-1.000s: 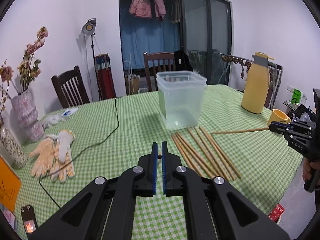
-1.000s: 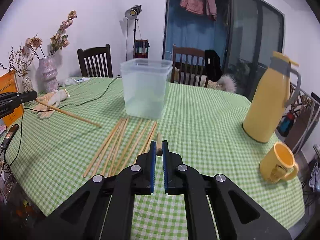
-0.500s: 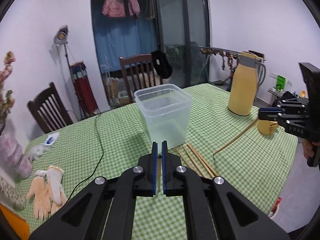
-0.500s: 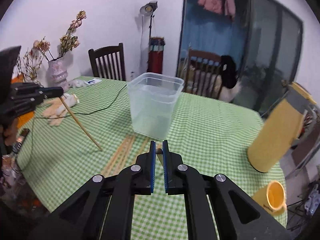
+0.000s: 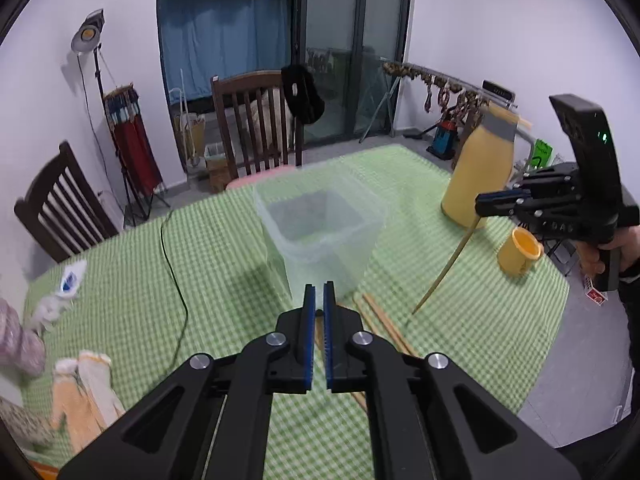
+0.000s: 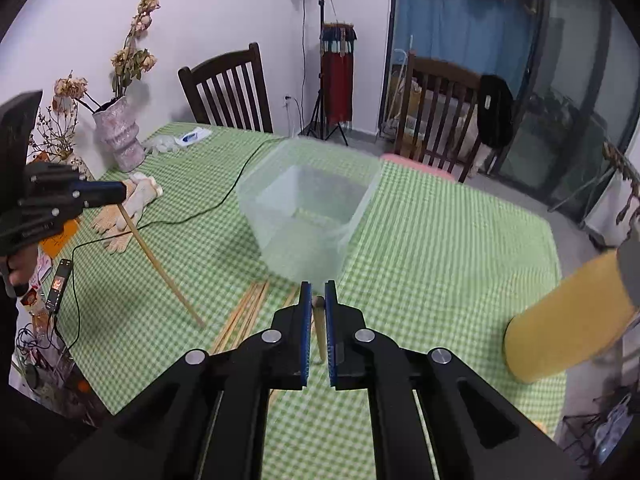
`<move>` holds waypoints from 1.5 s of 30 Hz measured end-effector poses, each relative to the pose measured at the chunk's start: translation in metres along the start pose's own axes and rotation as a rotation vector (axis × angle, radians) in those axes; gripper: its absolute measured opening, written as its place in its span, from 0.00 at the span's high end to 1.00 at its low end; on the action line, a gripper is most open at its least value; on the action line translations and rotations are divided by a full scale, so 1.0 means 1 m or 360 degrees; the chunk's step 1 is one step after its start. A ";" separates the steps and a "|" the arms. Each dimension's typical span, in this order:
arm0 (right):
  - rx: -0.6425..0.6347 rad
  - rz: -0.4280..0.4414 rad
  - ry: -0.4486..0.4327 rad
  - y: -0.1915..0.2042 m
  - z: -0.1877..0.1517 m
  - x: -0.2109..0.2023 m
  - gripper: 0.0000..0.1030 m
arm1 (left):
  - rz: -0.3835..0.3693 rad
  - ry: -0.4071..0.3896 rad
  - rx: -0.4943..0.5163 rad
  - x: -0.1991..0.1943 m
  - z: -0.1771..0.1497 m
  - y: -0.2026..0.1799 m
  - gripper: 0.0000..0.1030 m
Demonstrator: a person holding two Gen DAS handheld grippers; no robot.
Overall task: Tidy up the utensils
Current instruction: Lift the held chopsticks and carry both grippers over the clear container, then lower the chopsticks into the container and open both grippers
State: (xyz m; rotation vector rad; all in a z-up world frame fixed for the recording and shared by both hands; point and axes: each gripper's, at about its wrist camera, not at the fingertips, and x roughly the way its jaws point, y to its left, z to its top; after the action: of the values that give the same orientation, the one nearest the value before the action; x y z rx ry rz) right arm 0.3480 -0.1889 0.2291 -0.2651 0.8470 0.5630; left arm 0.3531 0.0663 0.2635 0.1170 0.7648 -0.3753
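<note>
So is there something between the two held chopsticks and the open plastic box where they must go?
Nothing visible. Each gripper, left and right, holds a chopstick clear of the table, and the plastic box is open on top, unobstructed.

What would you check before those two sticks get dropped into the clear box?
1. Left gripper holds a chopstick between its fingers: ok; it hangs tip down, above the table.
2. Right gripper holds its chopstick: ok, also hanging tip down.
3. Clear box is open on top: ok, no lid on it.
4. Chopstick tips are over the box opening: not ok; both hang beside the box, over the tablecloth.
5. Box stands level: cannot tell, the pictures are blurred.
6. Yellow mug and yellow flask are out of the way: ok, both stand apart from the box.
</note>
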 end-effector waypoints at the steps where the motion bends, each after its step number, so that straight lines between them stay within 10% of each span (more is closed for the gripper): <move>1: -0.0006 0.0008 -0.0014 -0.002 0.006 -0.004 0.94 | 0.0003 -0.0021 0.0009 -0.005 0.008 0.001 0.99; 10: -0.0070 -0.0014 -0.0388 -0.014 0.109 -0.081 0.94 | 0.0081 -0.0385 0.0002 -0.064 0.137 0.019 0.99; 17: -0.0065 0.0013 -0.0469 -0.023 0.170 -0.072 0.94 | 0.0014 -0.0439 -0.0097 -0.044 0.198 0.040 0.99; 32: 0.0076 0.0129 0.0026 -0.048 0.164 0.133 0.94 | -0.0038 0.0078 -0.0263 0.189 0.168 0.083 0.99; 42: 0.0307 0.0196 0.0133 -0.080 0.167 0.186 0.92 | -0.0009 0.0137 -0.0311 0.233 0.163 0.104 0.97; 45: 0.0307 0.0161 0.0121 -0.080 0.169 0.185 0.59 | 0.0010 0.0157 -0.0321 0.233 0.161 0.106 0.80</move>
State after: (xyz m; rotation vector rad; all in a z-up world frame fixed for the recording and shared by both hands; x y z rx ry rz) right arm 0.5983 -0.1141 0.1958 -0.0679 0.9854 0.5639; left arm 0.6515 0.0589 0.2136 -0.0520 0.8953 -0.2861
